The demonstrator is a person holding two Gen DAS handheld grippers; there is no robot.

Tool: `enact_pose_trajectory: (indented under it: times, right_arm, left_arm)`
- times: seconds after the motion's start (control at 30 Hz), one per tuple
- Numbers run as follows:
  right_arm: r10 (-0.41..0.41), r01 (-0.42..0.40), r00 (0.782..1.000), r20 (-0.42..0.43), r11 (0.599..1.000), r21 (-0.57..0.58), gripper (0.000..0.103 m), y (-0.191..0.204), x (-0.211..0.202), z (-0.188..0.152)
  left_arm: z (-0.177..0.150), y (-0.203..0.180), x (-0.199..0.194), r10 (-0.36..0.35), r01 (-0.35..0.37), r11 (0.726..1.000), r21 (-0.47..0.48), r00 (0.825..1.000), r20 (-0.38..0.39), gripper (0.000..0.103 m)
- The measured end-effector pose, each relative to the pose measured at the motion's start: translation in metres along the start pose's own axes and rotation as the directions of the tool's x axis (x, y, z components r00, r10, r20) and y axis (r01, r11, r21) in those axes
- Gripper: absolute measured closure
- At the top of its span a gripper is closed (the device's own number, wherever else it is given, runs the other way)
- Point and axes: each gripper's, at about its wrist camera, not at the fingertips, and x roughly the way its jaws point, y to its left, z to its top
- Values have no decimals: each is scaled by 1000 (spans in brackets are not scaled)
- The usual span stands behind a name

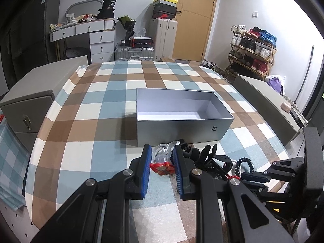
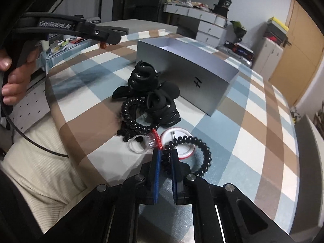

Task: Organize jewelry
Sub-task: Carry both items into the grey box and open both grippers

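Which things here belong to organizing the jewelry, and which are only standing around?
Belong to the job:
- open grey box
- black spiral hair tie, held in the right tool
- red and clear ring, in the left tool
- black hair claws
- white pin badge

Just lying about:
- shoe rack
- suitcases
- white drawers

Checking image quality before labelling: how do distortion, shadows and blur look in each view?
Left wrist: strong fisheye bend, dark corners; box sharp, casting a soft shadow leftward on the cloth. Right wrist: same bend; coil tie crisp, the white wall washed out.
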Motion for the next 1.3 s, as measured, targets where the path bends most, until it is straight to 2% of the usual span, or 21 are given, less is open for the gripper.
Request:
enact_pose_trajectory:
  times: [0.2,0.37,0.53,0.63,0.77,0.87,0.97,1.13,1.3]
  right_arm:
    - [38,-36,999,-19,997,66,95,-10,4,3]
    - [81,-95,994,67,969,227,95,-36,-12,1]
    - [130,-194,970,206,924,330,95,-60,-35,19]
    - [150,-247,945,290,910,332,95,-69,-45,43]
    - [182,-298,917,356,904,306,95,-79,-43,81]
    - [209,-327,905,370,899,292,95,-86,-28,107]
    - [235,-343,908,348,893,292,95,-93,-2,126]
    - [277,-370,917,287,860,351,94,-108,40,132]
    - [326,-403,911,251,834,377,94,-117,67,128]
  left_arm:
    - [0,-2,-1,-7,7,1000,5,1000,-1,86]
    - [8,-2,-4,-11,11,1000,13,1000,19,86]
    - [25,-2,1,-25,24,999,28,999,36,86]
    - [39,-1,9,-39,37,999,33,998,41,86]
    - [58,-2,21,-85,84,996,34,996,41,86]
    - [69,0,38,-120,119,993,19,993,16,86]
    - [76,1,61,-149,149,989,11,989,-27,86]
    - [78,1,86,-163,165,986,9,983,-82,86]
    - [80,-1,99,-189,190,982,3,975,-114,86]
